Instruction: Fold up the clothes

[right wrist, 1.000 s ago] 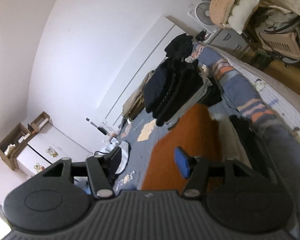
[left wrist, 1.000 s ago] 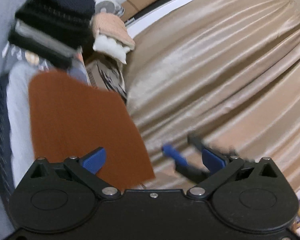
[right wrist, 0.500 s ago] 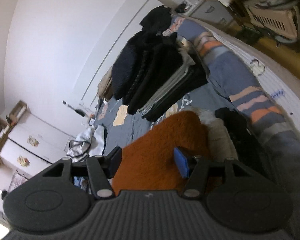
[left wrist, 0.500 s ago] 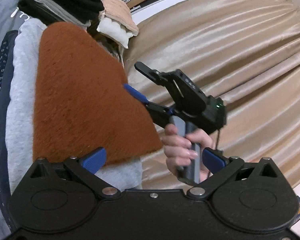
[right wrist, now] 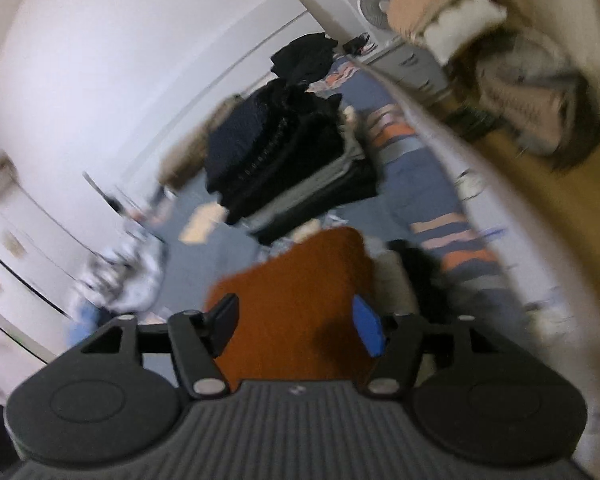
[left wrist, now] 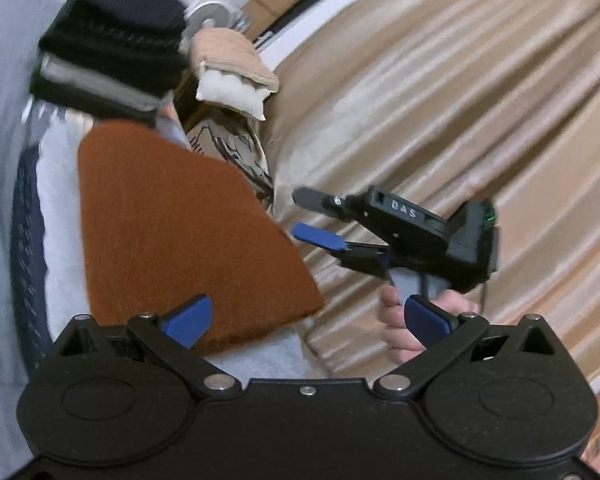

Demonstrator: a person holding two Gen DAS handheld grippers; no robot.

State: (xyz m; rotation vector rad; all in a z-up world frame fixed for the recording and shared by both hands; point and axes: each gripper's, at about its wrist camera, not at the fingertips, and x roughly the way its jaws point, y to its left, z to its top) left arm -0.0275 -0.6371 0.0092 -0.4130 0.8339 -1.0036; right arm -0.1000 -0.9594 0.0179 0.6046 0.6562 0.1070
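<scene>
A folded rust-brown garment (left wrist: 172, 232) lies on top of a white folded garment (left wrist: 60, 216) on the bed. It also shows in the right wrist view (right wrist: 300, 288). My left gripper (left wrist: 306, 322) is open and empty, just short of the brown garment's near edge. My right gripper (right wrist: 296, 328) is open and empty above the brown garment's near end. In the left wrist view the right gripper (left wrist: 304, 216) hangs just off the garment's right edge, held by a hand (left wrist: 404, 320).
A tall stack of dark folded clothes (left wrist: 112, 48) stands beyond the brown garment, also in the right wrist view (right wrist: 284, 152). A beige curtain (left wrist: 460, 120) fills the right. A beige and white pillow (left wrist: 232, 72) sits on boxes. The blue patterned bedding (right wrist: 420, 184) spreads around.
The right gripper has drawn back off the brown garment's right edge and moved lower. Both views are blurred by motion. Both grippers stay open.
</scene>
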